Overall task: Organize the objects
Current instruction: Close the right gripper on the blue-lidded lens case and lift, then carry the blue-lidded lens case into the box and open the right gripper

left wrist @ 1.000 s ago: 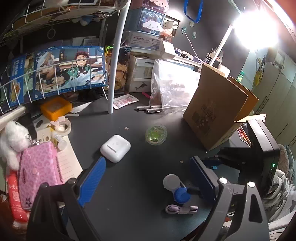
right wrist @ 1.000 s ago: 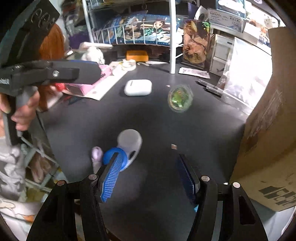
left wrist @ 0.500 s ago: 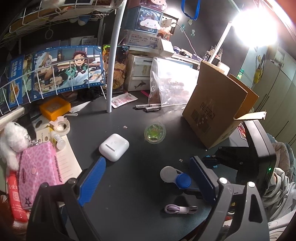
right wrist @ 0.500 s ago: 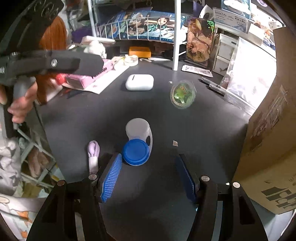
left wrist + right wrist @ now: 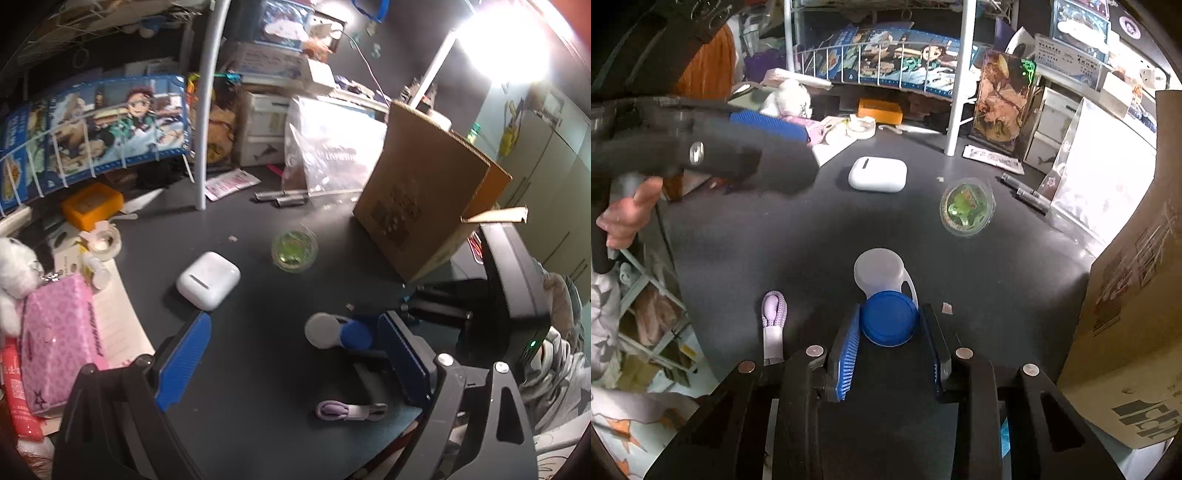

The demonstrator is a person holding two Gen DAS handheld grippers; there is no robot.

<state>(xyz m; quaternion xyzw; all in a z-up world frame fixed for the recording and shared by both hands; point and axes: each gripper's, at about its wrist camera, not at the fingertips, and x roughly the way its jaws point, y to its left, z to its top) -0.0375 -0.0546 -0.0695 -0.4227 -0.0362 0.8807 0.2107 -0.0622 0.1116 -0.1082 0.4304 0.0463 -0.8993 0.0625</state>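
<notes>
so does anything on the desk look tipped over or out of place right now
Yes: the cardboard box sits tilted on the black desk with its flaps open. The contact lens case lies with its blue cap between the right gripper pads.

- A tall brown cardboard box (image 5: 424, 206) stands open at the right of the frame.
- A white wire rack (image 5: 92, 129) holding anime posters curves across the upper left.
- A white metal pole (image 5: 207, 110) rises beside it.
- A glaring lamp (image 5: 502, 44) fills the upper right.
</notes>
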